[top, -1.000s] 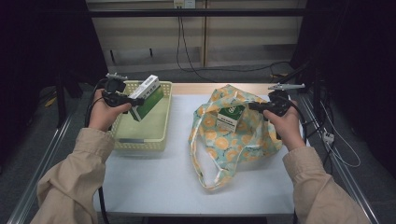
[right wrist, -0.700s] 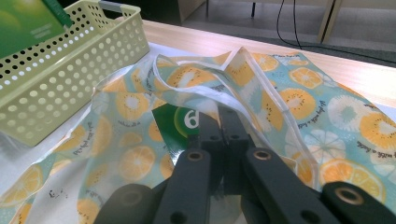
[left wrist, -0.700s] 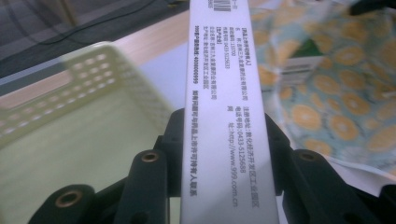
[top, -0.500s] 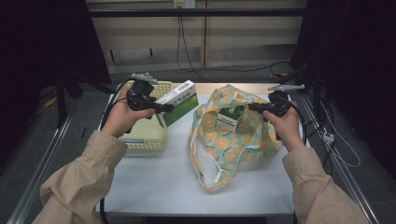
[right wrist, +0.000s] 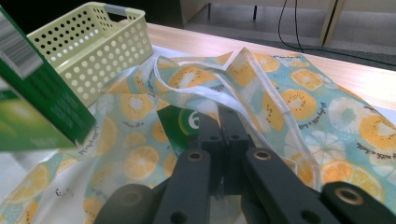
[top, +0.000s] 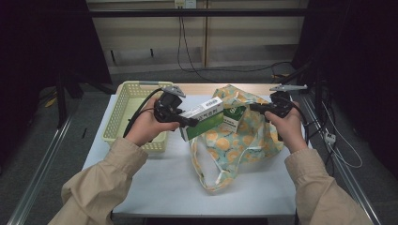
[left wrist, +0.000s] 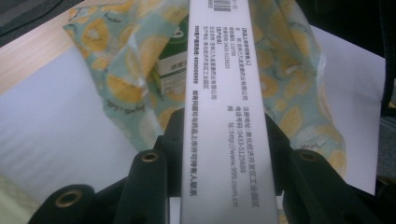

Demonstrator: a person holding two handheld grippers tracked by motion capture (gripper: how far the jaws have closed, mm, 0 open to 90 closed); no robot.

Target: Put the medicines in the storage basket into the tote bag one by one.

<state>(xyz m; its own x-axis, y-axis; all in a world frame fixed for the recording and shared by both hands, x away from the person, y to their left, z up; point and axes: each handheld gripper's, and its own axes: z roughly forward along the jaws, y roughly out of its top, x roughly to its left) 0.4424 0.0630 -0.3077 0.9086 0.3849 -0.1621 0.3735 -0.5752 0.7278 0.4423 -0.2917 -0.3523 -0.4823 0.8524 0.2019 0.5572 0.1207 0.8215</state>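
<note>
My left gripper [top: 191, 123] is shut on a green-and-white carton [top: 202, 118], held level just above the left side of a fruit-print cloth bag [top: 244, 140]. In the left gripper view the carton [left wrist: 219, 116] runs up between the jaws, over the bag [left wrist: 121, 84]. A second green carton [top: 231, 117] lies inside the bag's mouth. My right gripper [top: 254, 107] is shut on the bag's white-trimmed rim [right wrist: 261, 100] and lifts it; in the right gripper view the jaws meet at the fabric [right wrist: 219, 116].
A pale yellow perforated basket [top: 123, 110] stands at the table's back left; its wall [right wrist: 88, 42] is near the bag. White tabletop [top: 159, 183] lies in front. A wooden strip [top: 202, 88] runs along the far edge. Cables hang behind.
My left gripper has carried the carton from over the basket rightward to the bag's opening. The right gripper has stayed shut on the bag's rim.
</note>
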